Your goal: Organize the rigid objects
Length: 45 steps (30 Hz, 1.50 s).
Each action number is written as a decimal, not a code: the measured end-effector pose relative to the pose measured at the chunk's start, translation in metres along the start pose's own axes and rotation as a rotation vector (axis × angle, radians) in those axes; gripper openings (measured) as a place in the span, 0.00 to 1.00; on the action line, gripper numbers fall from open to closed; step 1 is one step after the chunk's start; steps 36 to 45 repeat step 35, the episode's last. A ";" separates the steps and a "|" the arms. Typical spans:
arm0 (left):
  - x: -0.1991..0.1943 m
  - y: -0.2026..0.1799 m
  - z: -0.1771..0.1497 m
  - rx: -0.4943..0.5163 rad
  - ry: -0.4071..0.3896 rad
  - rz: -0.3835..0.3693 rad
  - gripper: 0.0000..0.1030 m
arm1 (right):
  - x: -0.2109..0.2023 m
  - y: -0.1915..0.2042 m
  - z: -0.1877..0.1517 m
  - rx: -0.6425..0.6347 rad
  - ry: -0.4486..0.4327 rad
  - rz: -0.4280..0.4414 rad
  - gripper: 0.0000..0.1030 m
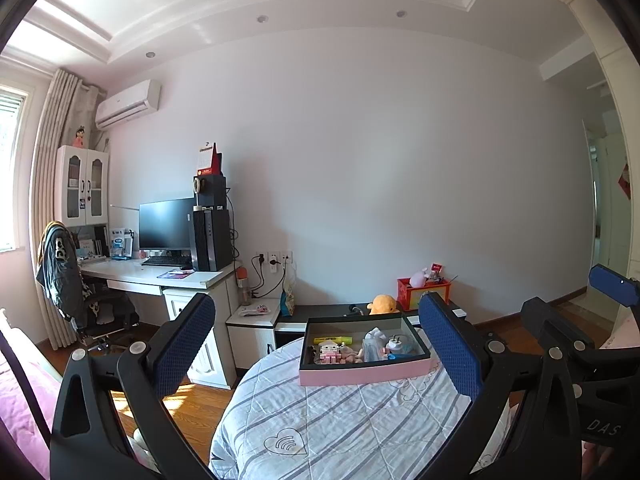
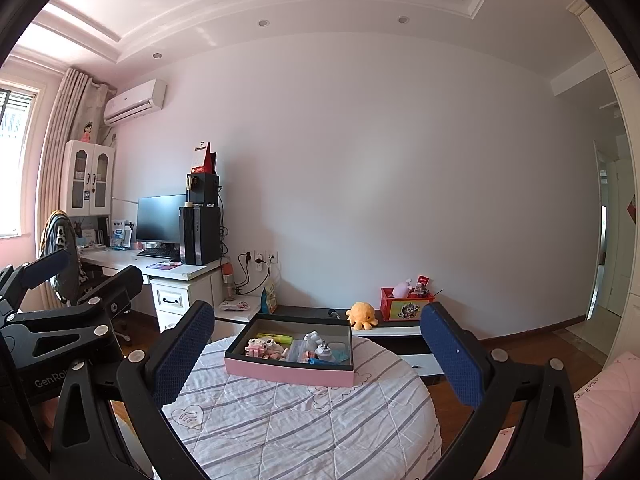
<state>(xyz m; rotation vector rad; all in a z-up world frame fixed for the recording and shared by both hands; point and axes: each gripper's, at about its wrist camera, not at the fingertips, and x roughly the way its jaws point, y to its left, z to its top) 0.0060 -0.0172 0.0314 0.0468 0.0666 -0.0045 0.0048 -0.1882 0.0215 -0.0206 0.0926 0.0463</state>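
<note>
While you hold both left tongs [image 1: 316, 344] and right tongs [image 2: 316, 354] wide apart and empty, the small toys and bottles [image 1: 362, 347] lie gathered inside the pink box [image 1: 364, 374] on the bed [image 1: 340, 432]; nothing loose shows on the quilt.

A white desk [image 1: 160, 276] against the wall carried a monitor [image 1: 166, 224] and a black computer tower [image 1: 212, 240], an air conditioner [image 1: 128, 104] hung above, and an orange plush toy [image 1: 383, 305] sat beside a red box [image 1: 424, 292].
</note>
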 end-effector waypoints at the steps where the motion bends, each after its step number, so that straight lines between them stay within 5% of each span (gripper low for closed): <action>1: 0.000 0.000 0.000 0.000 0.000 0.000 1.00 | 0.000 0.000 0.000 0.000 0.000 0.000 1.00; 45: 0.007 -0.003 -0.003 0.000 0.007 -0.021 1.00 | 0.006 -0.006 0.000 0.009 0.001 -0.007 1.00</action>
